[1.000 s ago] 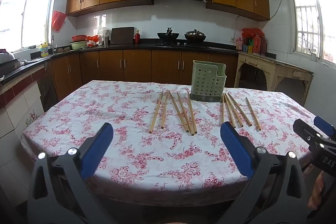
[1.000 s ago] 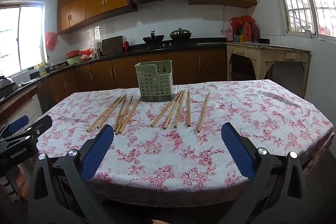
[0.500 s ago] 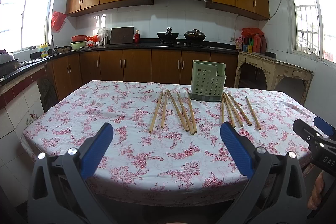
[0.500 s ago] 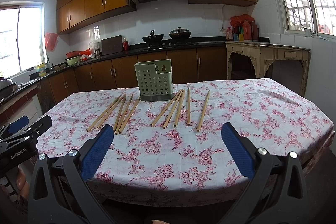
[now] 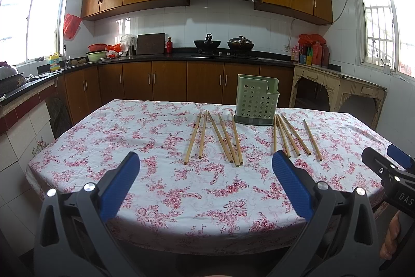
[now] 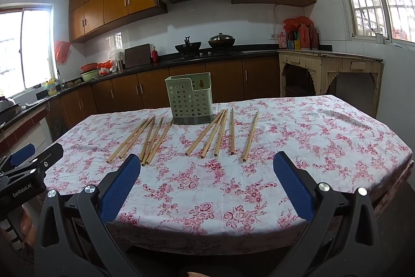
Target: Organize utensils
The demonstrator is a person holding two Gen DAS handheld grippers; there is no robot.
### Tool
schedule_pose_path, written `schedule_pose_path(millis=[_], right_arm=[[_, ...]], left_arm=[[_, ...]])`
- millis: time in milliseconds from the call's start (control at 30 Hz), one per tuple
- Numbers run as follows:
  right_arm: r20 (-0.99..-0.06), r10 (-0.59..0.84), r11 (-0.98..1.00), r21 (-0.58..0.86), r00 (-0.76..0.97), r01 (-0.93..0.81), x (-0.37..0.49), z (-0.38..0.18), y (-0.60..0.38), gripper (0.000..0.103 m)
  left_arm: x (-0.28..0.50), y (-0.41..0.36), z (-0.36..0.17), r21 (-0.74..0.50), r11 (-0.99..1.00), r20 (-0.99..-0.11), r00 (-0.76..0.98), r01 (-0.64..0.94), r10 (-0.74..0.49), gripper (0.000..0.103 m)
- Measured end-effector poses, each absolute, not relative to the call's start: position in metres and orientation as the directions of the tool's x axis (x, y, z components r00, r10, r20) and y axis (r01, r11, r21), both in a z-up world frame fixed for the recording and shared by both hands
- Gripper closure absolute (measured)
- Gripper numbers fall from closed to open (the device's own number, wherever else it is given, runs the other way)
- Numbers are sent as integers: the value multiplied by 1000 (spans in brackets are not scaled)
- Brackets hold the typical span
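Observation:
Several wooden chopsticks lie on the floral tablecloth in two groups, a left group (image 5: 220, 138) (image 6: 147, 138) and a right group (image 5: 290, 135) (image 6: 220, 133). A green perforated utensil holder (image 5: 256, 103) (image 6: 190, 98) stands upright behind them, near the table's far side. My left gripper (image 5: 205, 181) is open and empty, held at the table's near edge, well short of the chopsticks. My right gripper (image 6: 206, 181) is open and empty, also at the near edge. Each gripper shows at the side of the other's view: the right gripper (image 5: 389, 173), the left gripper (image 6: 26, 162).
The table (image 5: 129, 131) carries a white cloth with red flowers. Behind it run dark counters with brown cabinets, a stove with a wok (image 5: 207, 44) and a pot, and a cream side table (image 5: 337, 85) at the right wall.

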State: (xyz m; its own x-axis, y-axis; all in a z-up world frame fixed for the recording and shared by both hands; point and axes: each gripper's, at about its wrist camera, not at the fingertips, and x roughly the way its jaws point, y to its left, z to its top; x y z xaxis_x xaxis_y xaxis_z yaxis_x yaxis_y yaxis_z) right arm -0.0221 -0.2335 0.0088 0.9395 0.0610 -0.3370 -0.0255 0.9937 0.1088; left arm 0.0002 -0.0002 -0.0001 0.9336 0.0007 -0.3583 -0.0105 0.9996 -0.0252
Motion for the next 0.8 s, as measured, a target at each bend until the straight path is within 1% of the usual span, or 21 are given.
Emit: schedule_pose_path(millis=[800], right_arm=[[-338, 62, 993, 112, 939, -25, -25, 9, -227, 2]], left_arm=[[0, 0, 0, -24, 1000, -358, 934, -10, 1, 4]])
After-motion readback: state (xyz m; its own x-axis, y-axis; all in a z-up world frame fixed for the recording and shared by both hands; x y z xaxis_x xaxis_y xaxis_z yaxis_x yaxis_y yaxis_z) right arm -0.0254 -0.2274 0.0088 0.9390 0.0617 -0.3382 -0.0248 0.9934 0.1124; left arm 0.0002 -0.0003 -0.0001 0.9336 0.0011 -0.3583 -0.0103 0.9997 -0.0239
